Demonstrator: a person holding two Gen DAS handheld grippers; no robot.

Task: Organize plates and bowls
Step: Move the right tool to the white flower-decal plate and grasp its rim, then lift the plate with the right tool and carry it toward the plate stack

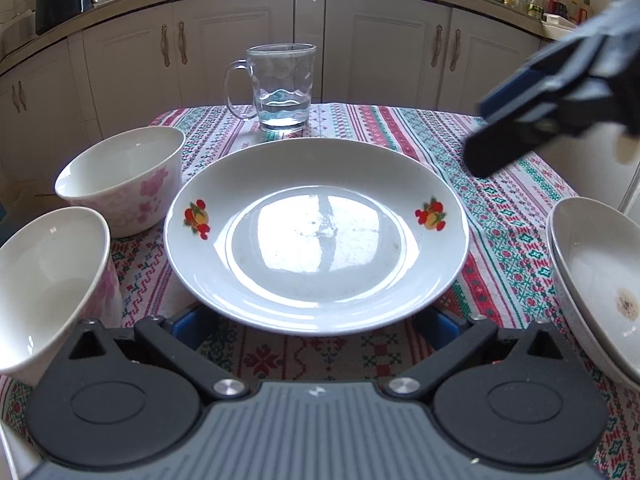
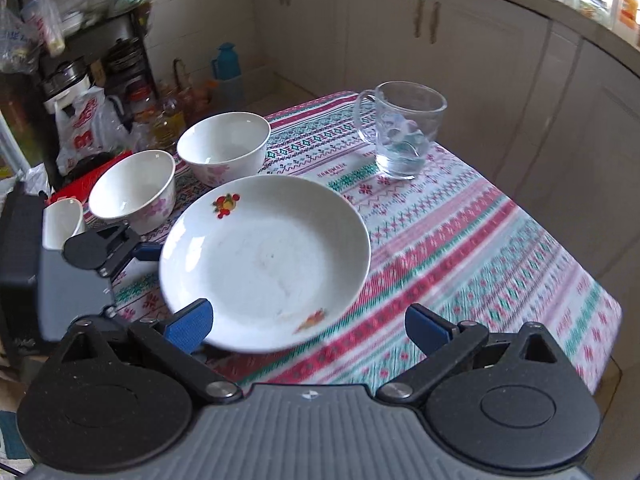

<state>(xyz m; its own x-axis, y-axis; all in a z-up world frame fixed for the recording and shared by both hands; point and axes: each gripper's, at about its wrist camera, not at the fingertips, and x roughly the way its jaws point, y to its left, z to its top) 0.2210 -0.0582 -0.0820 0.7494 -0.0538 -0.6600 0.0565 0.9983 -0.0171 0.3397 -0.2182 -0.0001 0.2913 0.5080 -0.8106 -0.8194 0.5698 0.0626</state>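
A white plate [image 1: 316,236] with fruit decals lies in the middle of the patterned tablecloth. My left gripper [image 1: 316,322] stands wide open at its near rim, and the rim hides both fingertips. Two pink-flowered bowls [image 1: 120,180] [image 1: 48,280] stand to the plate's left. Stacked white dishes [image 1: 600,280] with a brown stain sit at the right. My right gripper [image 1: 480,136] hovers above the plate's far right side. In the right wrist view it [image 2: 310,326] is open, its left pad [image 2: 192,322] over the plate [image 2: 264,264] rim.
A glass mug [image 1: 284,88] with some water stands behind the plate, near the table's far edge. Kitchen cabinets [image 1: 380,48] run close behind the table. Left of the table, bags and bottles [image 2: 92,128] crowd the floor. A third small white bowl [image 2: 64,220] sits near the left gripper.
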